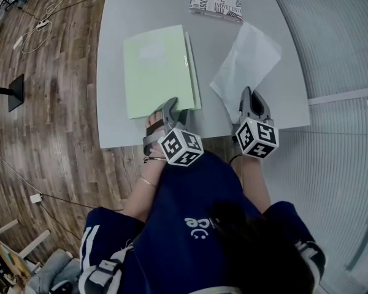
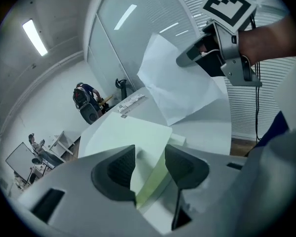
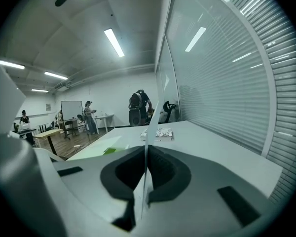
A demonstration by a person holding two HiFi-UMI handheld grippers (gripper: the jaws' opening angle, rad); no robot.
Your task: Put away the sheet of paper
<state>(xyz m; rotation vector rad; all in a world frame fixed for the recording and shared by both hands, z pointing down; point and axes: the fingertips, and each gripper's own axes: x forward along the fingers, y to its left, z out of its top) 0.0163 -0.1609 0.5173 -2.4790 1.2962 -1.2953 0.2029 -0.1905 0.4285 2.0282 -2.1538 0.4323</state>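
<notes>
1. The right gripper [image 3: 145, 174] is clenched on the near edge of the sheet of paper [image 1: 245, 63]. The sheet is raised off the bench [image 1: 153, 5] at that end, to the right of the green folder [image 1: 156, 72].
2. The left gripper [image 2: 150, 169] is released: the folder's near edge sits between its spread jaws, and the pads do not press on it.
3. With the cover ungripped, the folder likely won't open, and the limp sheet could buckle against it.
4. So thin a pinch may let the paper slip or tear if it is swung quickly.
</notes>
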